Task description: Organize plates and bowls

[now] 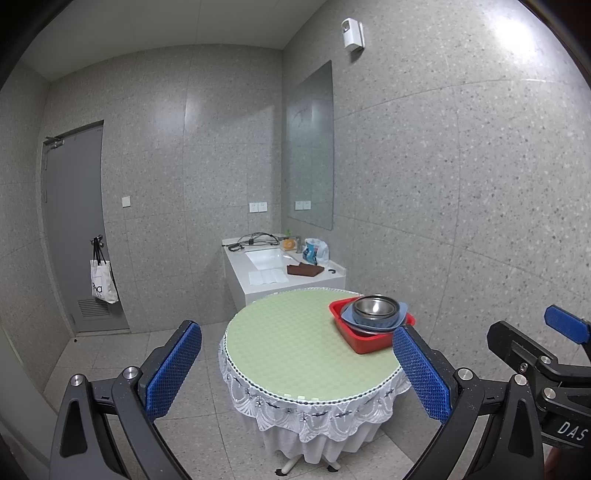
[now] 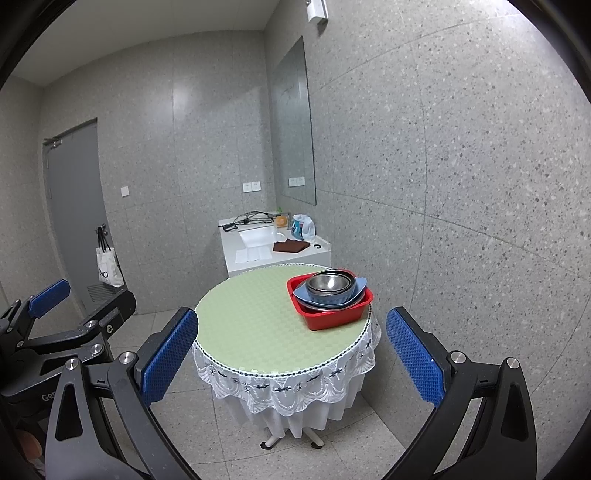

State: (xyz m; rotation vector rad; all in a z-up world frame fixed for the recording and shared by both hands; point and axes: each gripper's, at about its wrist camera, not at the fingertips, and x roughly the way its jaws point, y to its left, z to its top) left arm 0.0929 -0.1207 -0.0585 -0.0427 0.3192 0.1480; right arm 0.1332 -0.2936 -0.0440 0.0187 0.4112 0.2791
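Both the left gripper and right gripper gape empty — red tub of bowls hugs the table's far-right edge.

Round surface with pale green checked mat on top, white lace cloth hanging round its edge, white feet on the grey tiled floor. Behind it stood a white vanity counter with a white inset basin. Black cable lay coiled at the counter's back edge, folded brown cloth beside the basin, white paper sheets at the front, orange item and blue-labelled plastic bottle near the wall. Frameless mirror hung on the speckled grey wall, white wall-mounted box above it. Grey door sat left, white tote bag hanging from its handle.
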